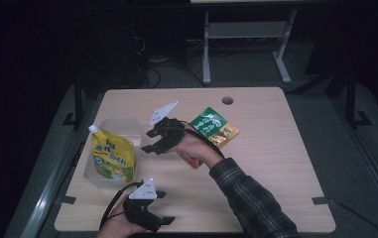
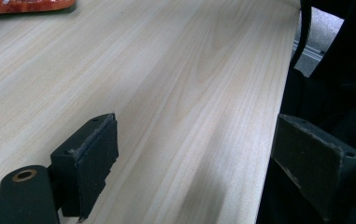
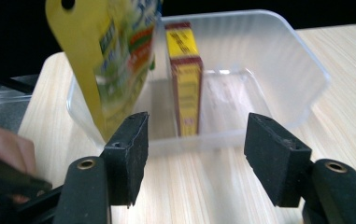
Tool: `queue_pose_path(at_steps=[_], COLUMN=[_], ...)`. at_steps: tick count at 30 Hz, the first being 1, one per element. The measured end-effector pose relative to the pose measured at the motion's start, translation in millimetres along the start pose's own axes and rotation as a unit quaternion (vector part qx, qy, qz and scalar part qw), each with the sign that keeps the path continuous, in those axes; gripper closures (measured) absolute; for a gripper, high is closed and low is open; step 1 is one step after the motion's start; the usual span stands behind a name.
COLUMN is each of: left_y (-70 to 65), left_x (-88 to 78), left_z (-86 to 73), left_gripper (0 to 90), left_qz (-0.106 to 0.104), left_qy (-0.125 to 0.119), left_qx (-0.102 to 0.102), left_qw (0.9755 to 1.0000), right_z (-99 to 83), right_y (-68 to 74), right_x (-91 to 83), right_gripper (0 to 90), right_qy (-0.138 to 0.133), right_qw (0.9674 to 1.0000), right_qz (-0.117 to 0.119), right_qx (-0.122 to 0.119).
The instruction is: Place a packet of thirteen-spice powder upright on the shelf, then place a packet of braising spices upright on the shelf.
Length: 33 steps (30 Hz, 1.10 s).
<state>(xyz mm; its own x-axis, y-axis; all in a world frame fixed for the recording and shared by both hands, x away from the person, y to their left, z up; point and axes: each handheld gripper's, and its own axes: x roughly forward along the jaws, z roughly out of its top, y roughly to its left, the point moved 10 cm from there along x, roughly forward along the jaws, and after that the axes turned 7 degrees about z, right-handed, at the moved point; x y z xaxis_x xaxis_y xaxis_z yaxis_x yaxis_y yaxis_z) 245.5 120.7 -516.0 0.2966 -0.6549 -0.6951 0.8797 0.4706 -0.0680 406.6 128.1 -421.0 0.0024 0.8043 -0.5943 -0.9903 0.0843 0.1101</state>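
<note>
A clear plastic bin (image 1: 127, 124) stands at the table's left side. A yellow spouted pouch (image 1: 112, 156) leans upright inside it. In the right gripper view the pouch (image 3: 115, 60) stands at the left of the bin (image 3: 306, 79), beside an upright yellow and red box (image 3: 185, 79). My right gripper (image 1: 148, 141) points at the bin from its right side; its jaws (image 3: 196, 154) are open with nothing between them. My left gripper (image 1: 164, 207) rests near the table's front edge, open over bare wood (image 2: 194, 158).
A green snack packet (image 1: 211, 124) lies flat behind my right hand. A small red item (image 1: 195, 162) shows under that wrist, and an orange-red packet edge (image 2: 21, 4) sits at the top left of the left gripper view. A cable hole (image 1: 227, 100) marks the table's far side.
</note>
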Motion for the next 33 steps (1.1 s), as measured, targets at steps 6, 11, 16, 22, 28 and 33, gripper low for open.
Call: queue_pose_path(at_steps=[6,11,16,22,28,33], left_y=[-1.7,-1.2,-1.6,-2.3,-2.6,-1.9], left_x=[1.5,1.8,1.7,0.8,0.5,-0.6], left_z=[-0.9,-1.2,-1.1,-0.3,-1.1,-0.2], left_gripper=[14.2,14.2,14.2,14.2,14.2,14.3], left_qz=[-0.001,0.0,0.0,-0.001,-0.002,-0.002], left_qy=[0.003,0.004,0.002,-0.002,-0.001,-0.005], left_qx=[-0.001,0.002,0.002,-0.001,0.002,0.001], left_qw=[1.0,1.0,1.0,1.0,1.0,1.0], right_z=[-22.7,-42.7,-59.3,-81.4,-104.1,-118.1], right_y=[-16.0,-38.1,-76.4,-111.8,-138.3,-147.6], right_x=[-17.3,-30.6,-43.3,-40.2,-29.6,-19.3], right_gripper=[39.7,41.6,55.2,79.4,89.7,90.0], right_qy=[0.009,0.016,0.003,-0.009,-0.007,-0.003], right_qw=[0.999,0.9956,0.982,0.9705,0.9649,0.9636], right_qz=[-0.037,-0.077,-0.149,-0.183,-0.204,-0.2], right_qx=[0.023,0.05,0.116,0.156,0.165,0.177])
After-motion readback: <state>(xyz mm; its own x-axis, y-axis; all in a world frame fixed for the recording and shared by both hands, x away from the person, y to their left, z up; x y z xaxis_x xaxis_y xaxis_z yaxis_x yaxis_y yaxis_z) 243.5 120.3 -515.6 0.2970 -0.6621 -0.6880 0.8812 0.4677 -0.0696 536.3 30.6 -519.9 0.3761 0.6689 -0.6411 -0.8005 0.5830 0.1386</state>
